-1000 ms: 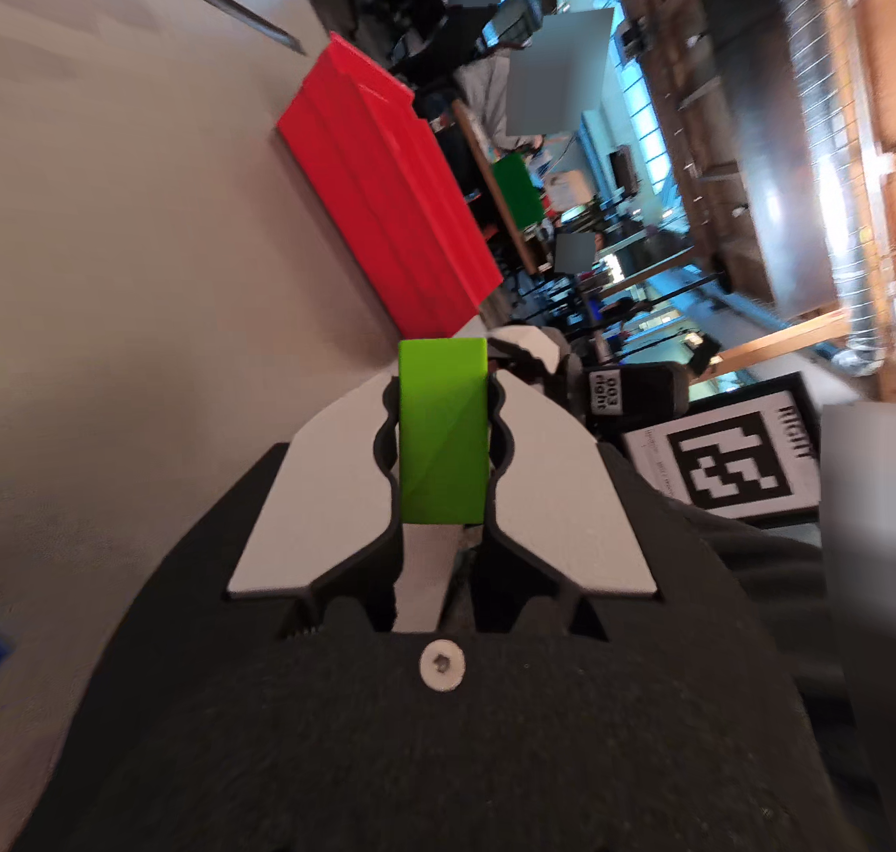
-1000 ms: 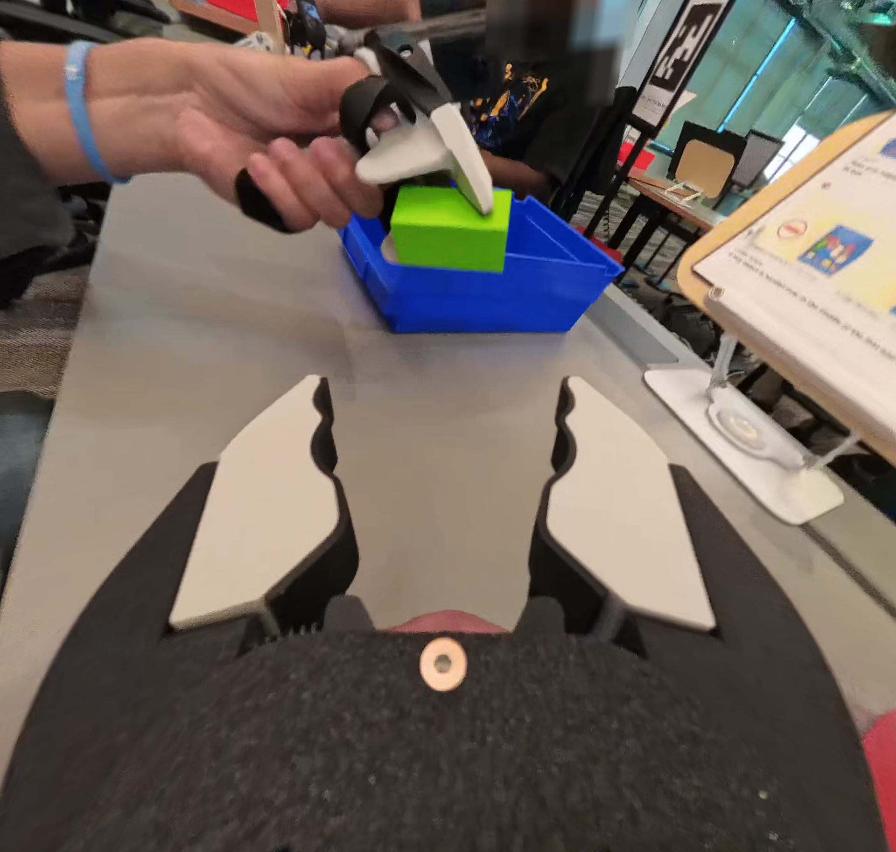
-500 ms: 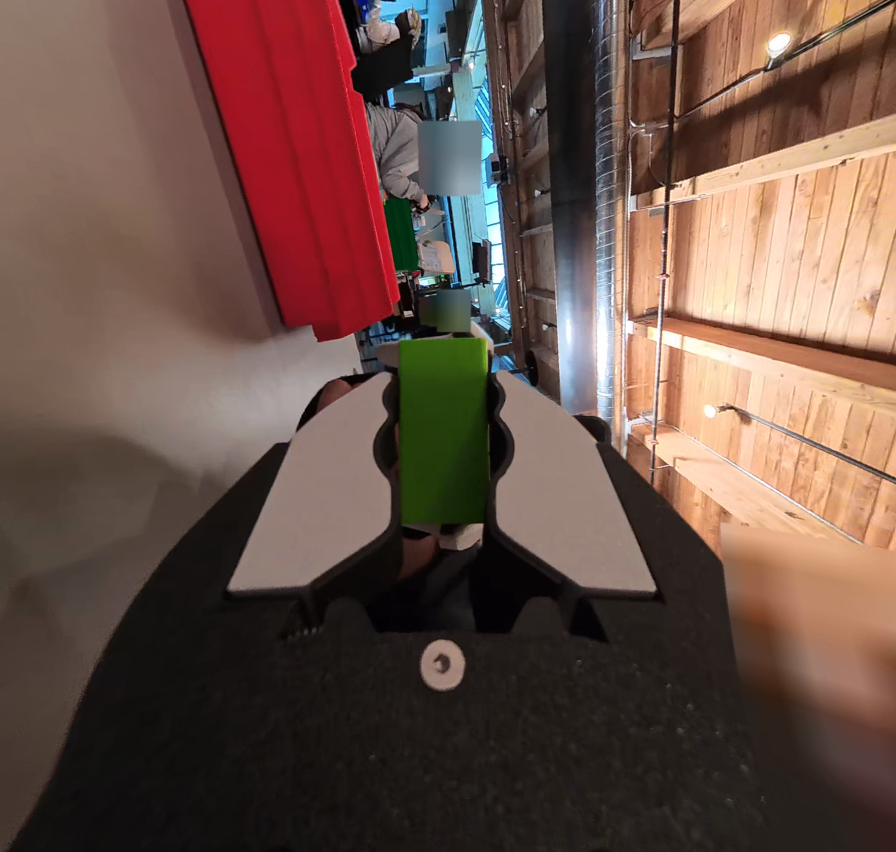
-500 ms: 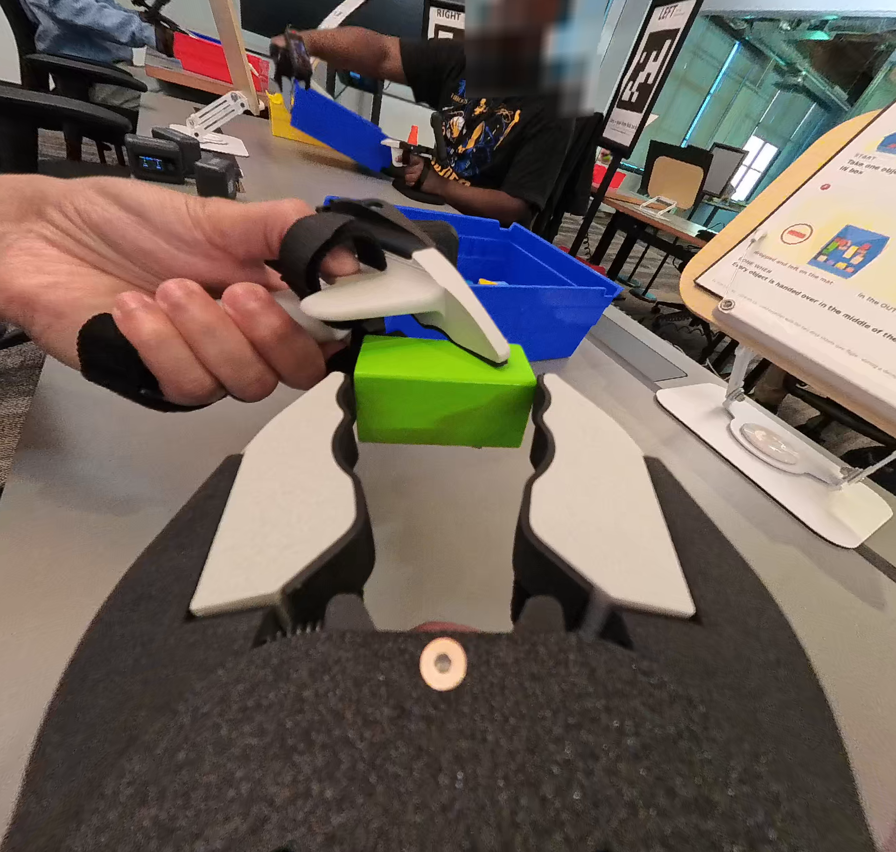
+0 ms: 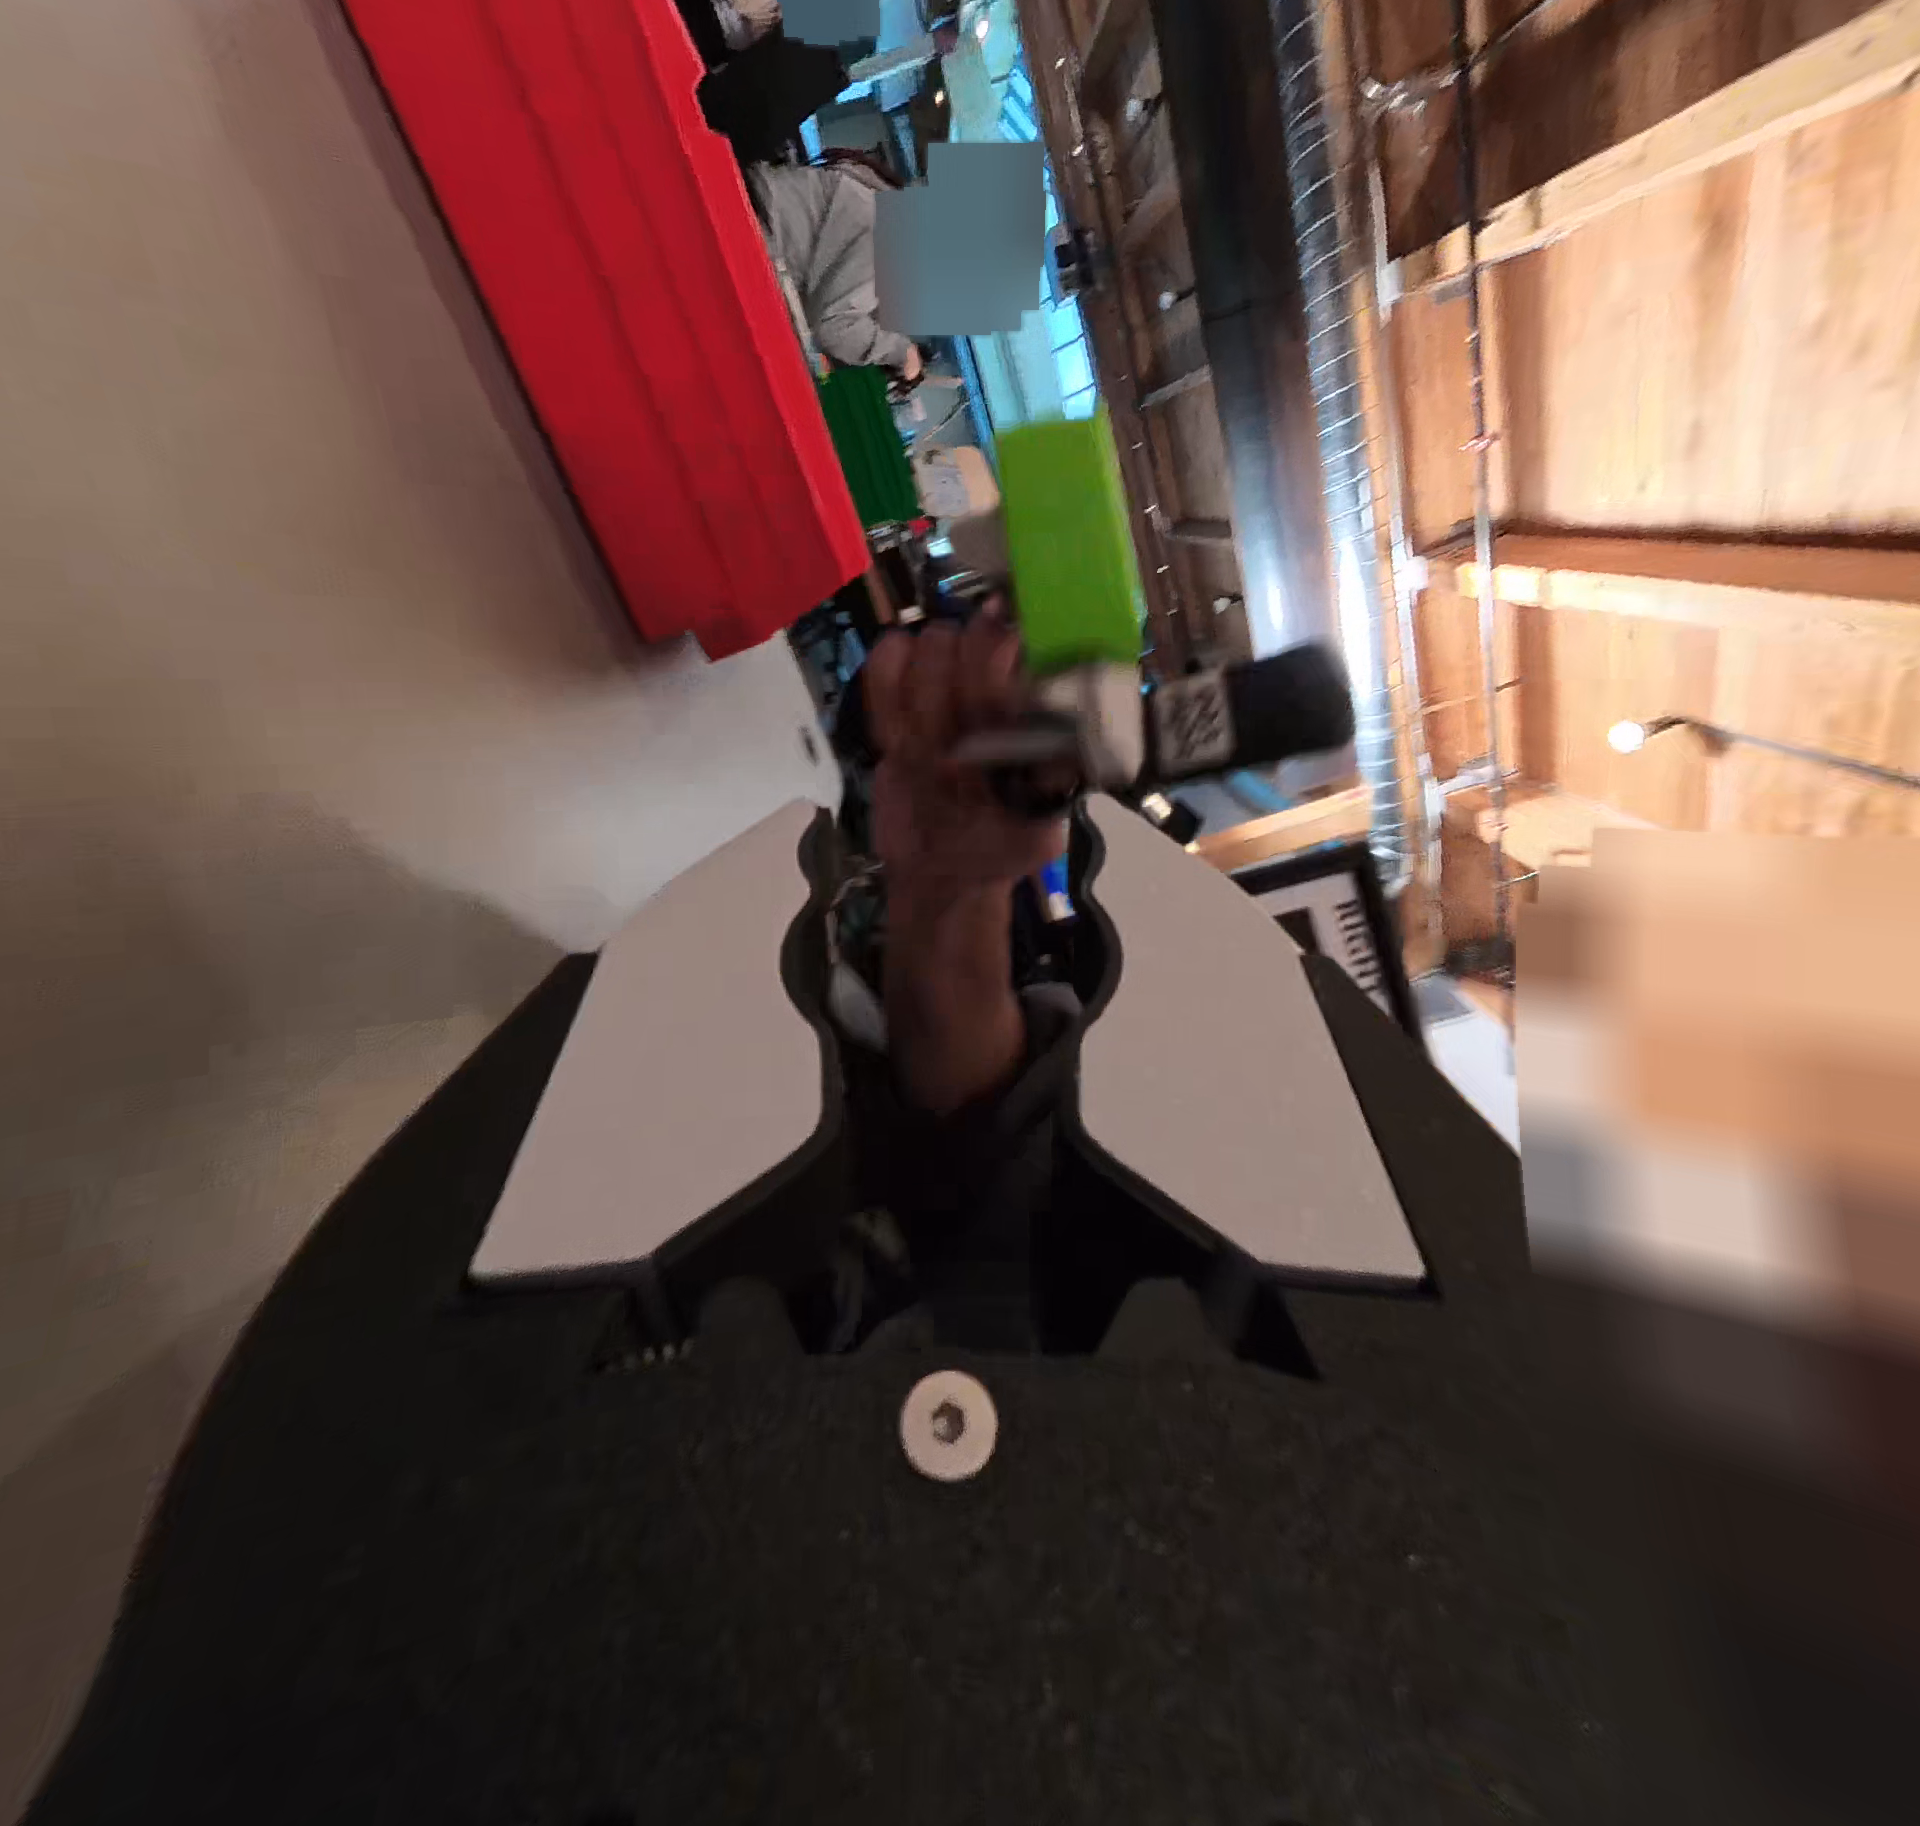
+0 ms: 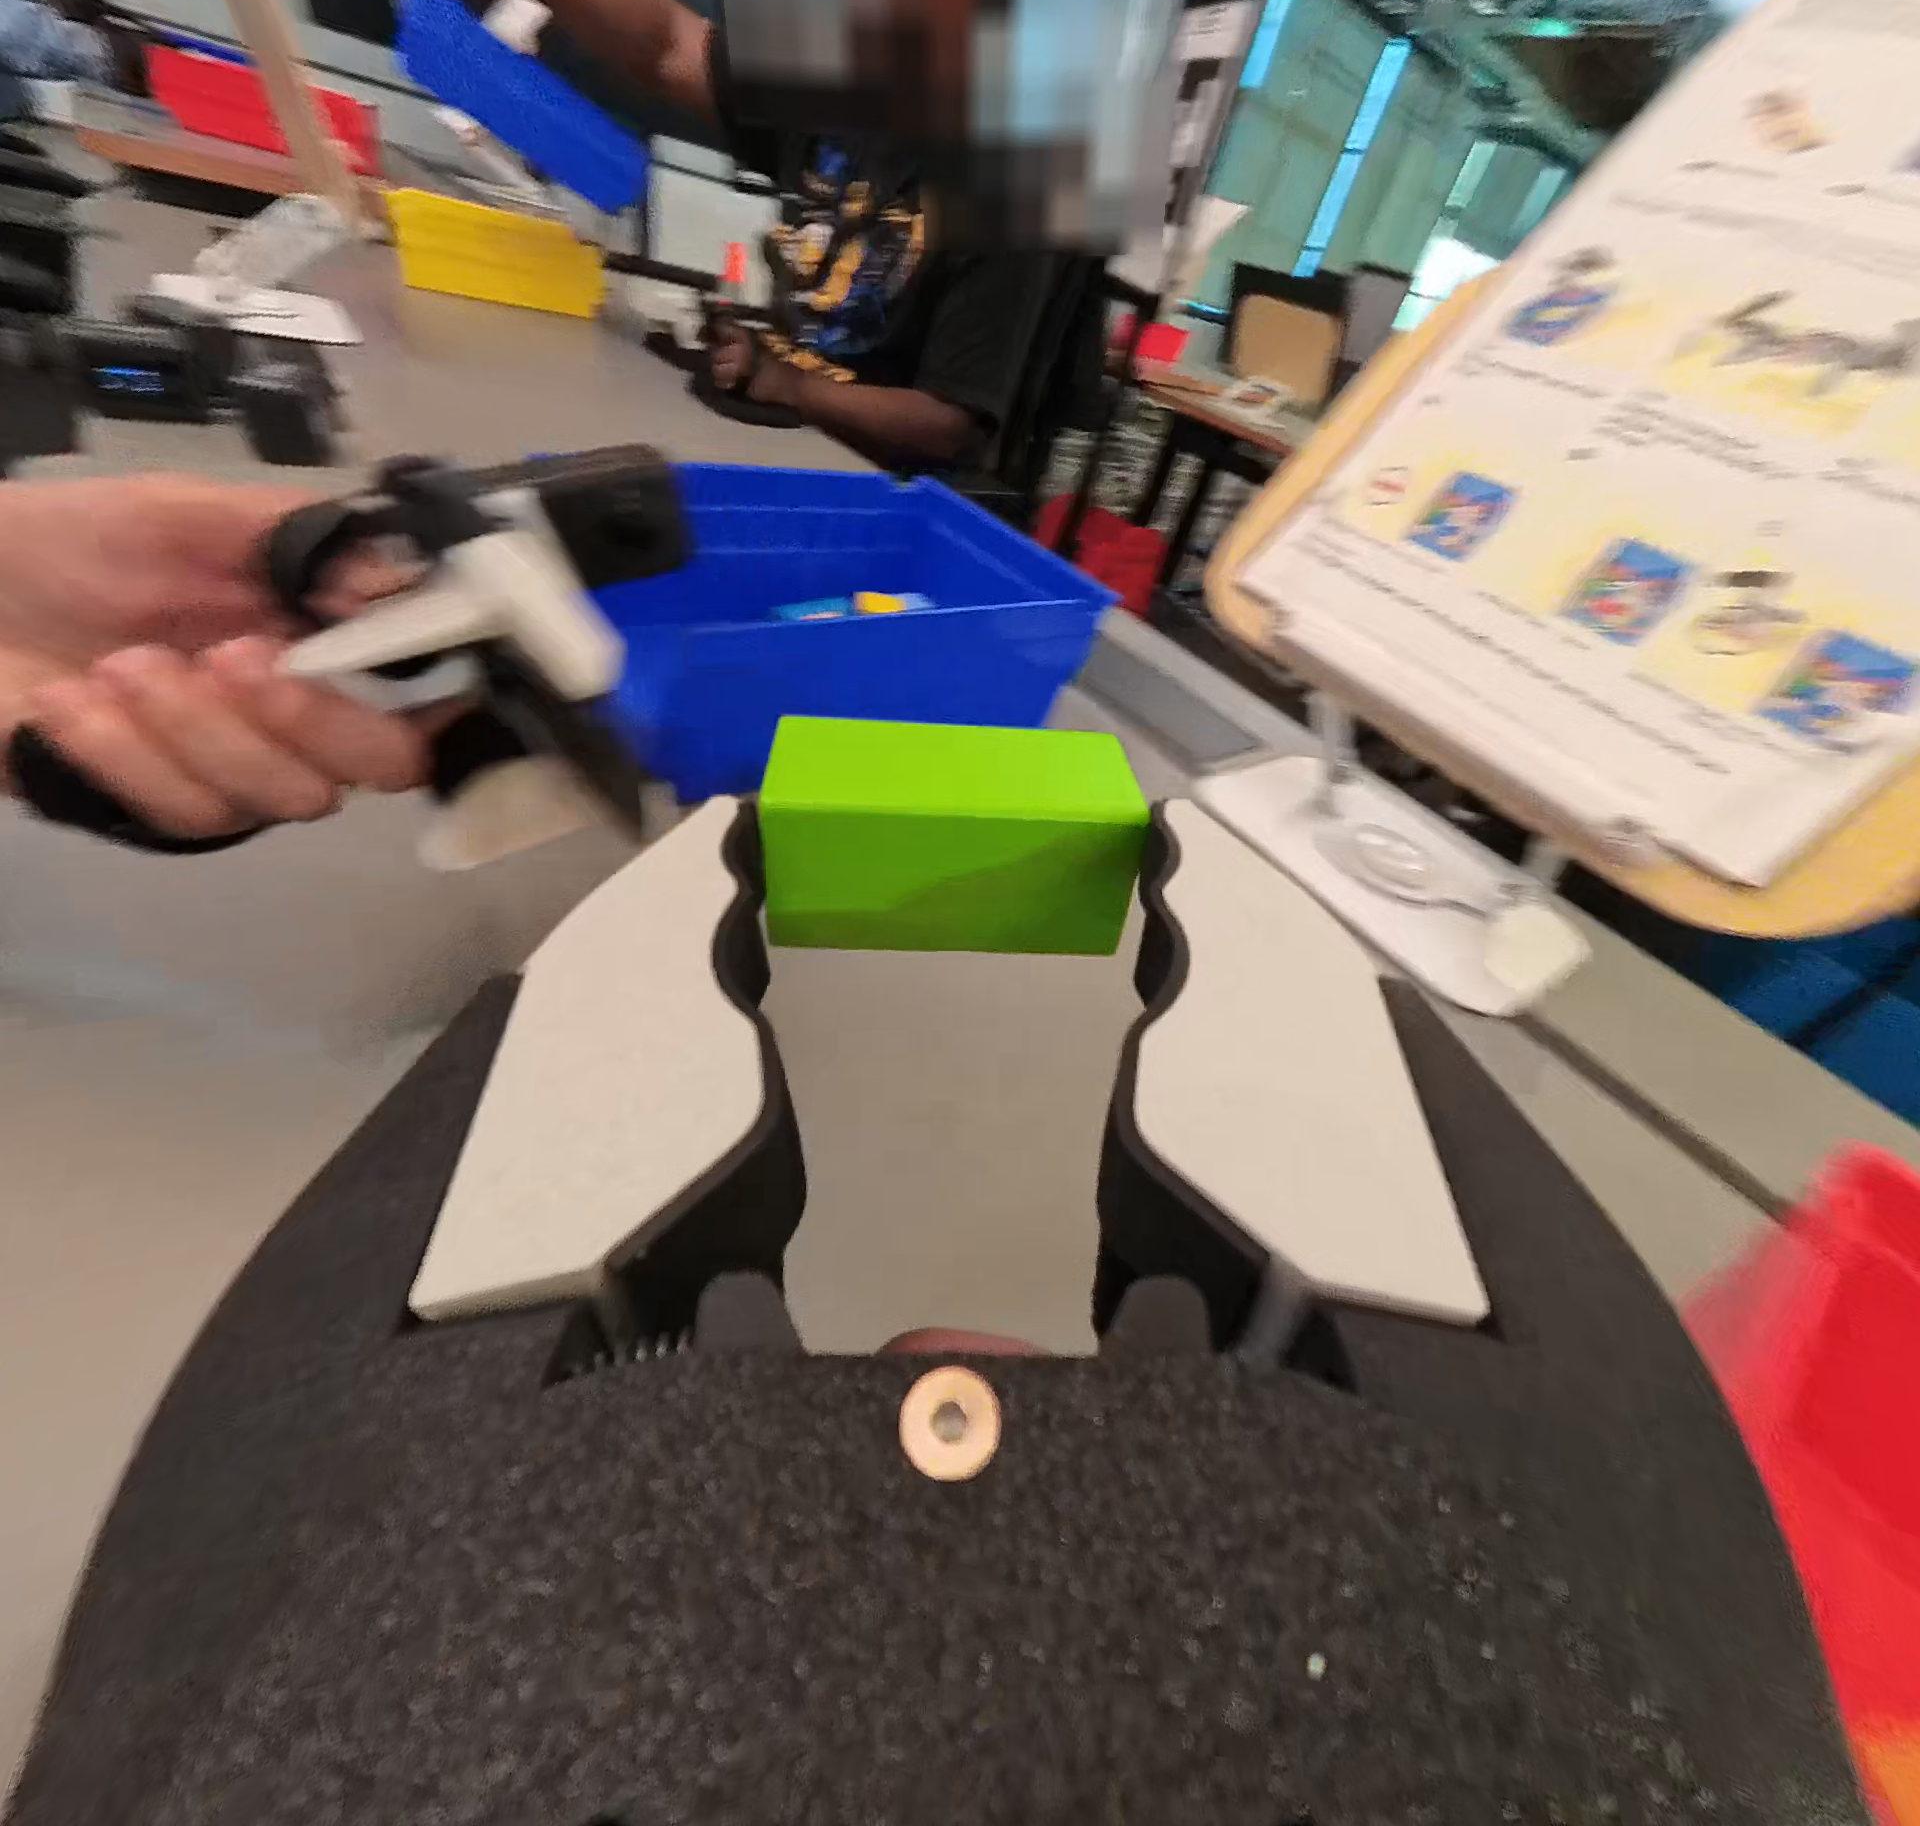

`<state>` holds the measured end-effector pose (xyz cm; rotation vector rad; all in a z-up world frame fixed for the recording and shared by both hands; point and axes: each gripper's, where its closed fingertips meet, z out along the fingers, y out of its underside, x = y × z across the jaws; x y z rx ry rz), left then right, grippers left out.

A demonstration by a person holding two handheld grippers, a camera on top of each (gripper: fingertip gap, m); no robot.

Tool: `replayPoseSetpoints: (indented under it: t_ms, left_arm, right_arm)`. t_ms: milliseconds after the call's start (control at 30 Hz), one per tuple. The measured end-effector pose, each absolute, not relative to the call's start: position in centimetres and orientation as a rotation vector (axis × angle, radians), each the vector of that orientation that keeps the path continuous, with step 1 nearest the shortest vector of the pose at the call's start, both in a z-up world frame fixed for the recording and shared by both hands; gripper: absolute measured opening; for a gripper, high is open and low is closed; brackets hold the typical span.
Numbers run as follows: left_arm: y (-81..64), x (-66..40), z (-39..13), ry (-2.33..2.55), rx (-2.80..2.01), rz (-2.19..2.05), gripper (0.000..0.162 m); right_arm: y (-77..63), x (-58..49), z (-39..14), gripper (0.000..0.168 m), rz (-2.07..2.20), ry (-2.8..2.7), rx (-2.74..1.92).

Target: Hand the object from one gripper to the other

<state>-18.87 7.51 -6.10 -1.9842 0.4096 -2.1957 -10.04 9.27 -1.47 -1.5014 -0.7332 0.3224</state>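
Room: open workshop, timber ceiling and metal duct in the left wrist view, other people seated at neighbouring tables.
Surface: grey table [image 6: 260,945], carrying bins and a stand.
Green block [image 6: 948,834]: off the table, gripped by its two short ends, long side level, just in front of the blue bin; in the left wrist view it shows farther off [image 5: 1070,548].
Right gripper [image 6: 943,846]: fingers closed partway onto the block's ends, both pads touching it.
Left gripper [image 5: 948,846]: jaws parted, nothing between them; in the right wrist view it sits left of the block [image 6: 499,633], clear of it, blurred.
Left hand [image 6: 156,654]: wrapped round the left gripper's handle.
Right hand [image 5: 945,789]: on the right gripper's handle, seen through the left gripper's gap.
Blue bin [image 6: 862,675]: beyond the block toward the table's far side; small yellow, blue and orange items inside, too small to identify.
Red bin [image 5: 582,270]: on the table, contents hidden.
Yellow bin [image 6: 494,254]: on a farther table, contents not visible.
Instruction board [image 6: 1621,488]: tilted on a white stand at the table's right edge.
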Motion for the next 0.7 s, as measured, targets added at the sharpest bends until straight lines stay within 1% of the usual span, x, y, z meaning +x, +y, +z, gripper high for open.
replayPoseSetpoints:
  t_ms: [133, 200, 300, 433, 500, 600, 700]
  left_arm:
    - [3.4, -20.2, -8.9, 0.637, -2.041, -2.020, 0.042]
    - [2.2, -20.5, -10.6, 0.671, -2.081, -1.929, 0.040]
    - [1.2, -20.4, -11.1, 0.679, -2.086, -1.951, 0.040]
    - [1.0, -20.2, -11.1, 0.756, -2.082, -1.877, 0.040]
    - [1.0, -20.2, -11.3, 0.797, -2.088, -1.799, 0.041]
    - [0.8, -20.3, -10.7, 0.804, -2.062, -1.805, 0.041]
    - [0.7, -20.5, -10.9, 0.816, -2.075, -1.807, 0.041]
  right_arm:
    - [12.6, 1.5, 3.3, 0.070, 0.157, -0.492, -1.633]
    - [15.2, 7.8, 3.2, 0.070, 0.097, -0.318, -1.784]
    - [19.9, 15.3, -2.1, 0.070, 0.029, -0.081, -2.075]
    - [24.0, 19.3, -11.8, 0.070, 0.094, 0.139, -2.512]
    - [24.4, 20.4, -15.1, 0.070, 0.056, 0.193, -2.704]
    - [24.5, 21.1, -17.6, 0.070, 0.036, 0.253, -2.888]
    - [24.9, 21.3, -18.3, 0.070, -0.010, 0.254, -2.954]
